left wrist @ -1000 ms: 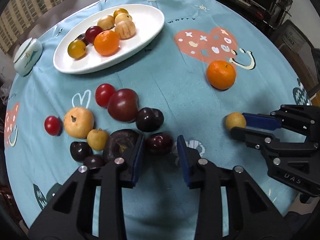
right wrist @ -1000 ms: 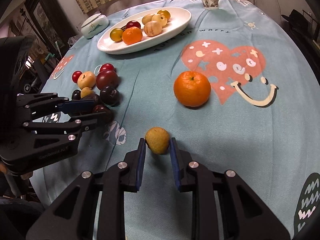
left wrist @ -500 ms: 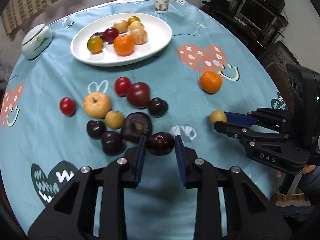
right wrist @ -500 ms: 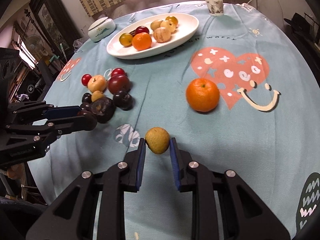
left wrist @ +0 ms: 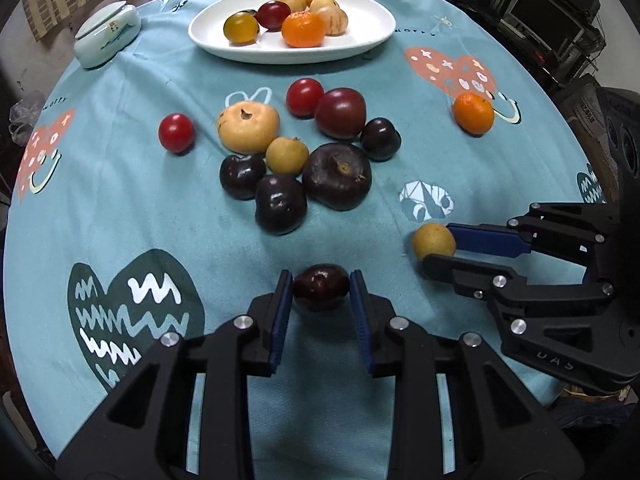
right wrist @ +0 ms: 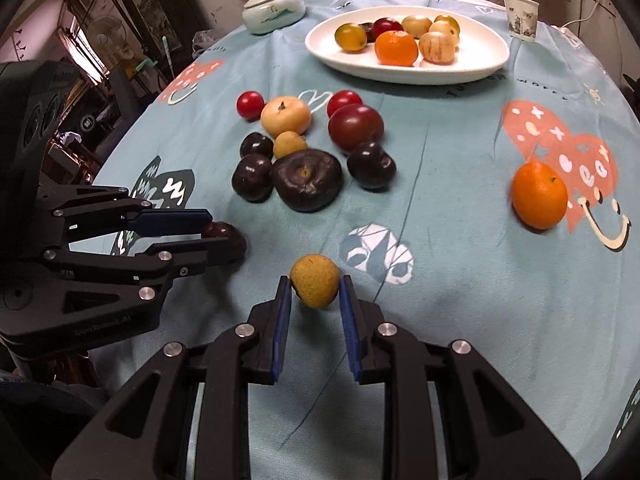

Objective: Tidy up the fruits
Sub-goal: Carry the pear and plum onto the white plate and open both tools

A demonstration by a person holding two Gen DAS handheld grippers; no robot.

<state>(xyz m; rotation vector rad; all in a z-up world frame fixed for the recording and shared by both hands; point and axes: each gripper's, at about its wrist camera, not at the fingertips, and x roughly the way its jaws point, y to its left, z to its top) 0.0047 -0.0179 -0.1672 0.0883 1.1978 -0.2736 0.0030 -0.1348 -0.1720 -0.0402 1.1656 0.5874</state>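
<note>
**A:** Both tools are loaded here. The left gripper [left wrist: 321,289] is clamped narrow on a dark plum [left wrist: 321,287], blue pads pressed to either side of it, and the fruit hangs above the blue tablecloth [left wrist: 120,184].

**B:** Same story on the other side. The right gripper [right wrist: 313,289] is squeezed onto a small yellow fruit [right wrist: 315,280], pinched right at the fingertips.

**A:** And the two grippers sit close together, side by side at the near edge of the table.

**B:** Look at what lies on the cloth: a cluster in the middle, with dark plums, a big wrinkled dark fruit [left wrist: 337,176], a pale yellow one [left wrist: 248,126], a large red plum [left wrist: 341,112] and a red tomato [left wrist: 305,97] touching it.

**A:** One small red tomato [left wrist: 176,133] sits apart on the left, and a lone orange [left wrist: 473,114] is well off to the right, on the heart print.

**B:** At the far side, the white oval plate [left wrist: 360,38] holds several fruits, an orange among them. A paper cup [right wrist: 519,12] and a lidded ceramic jar [right wrist: 273,10] flank it.
</note>
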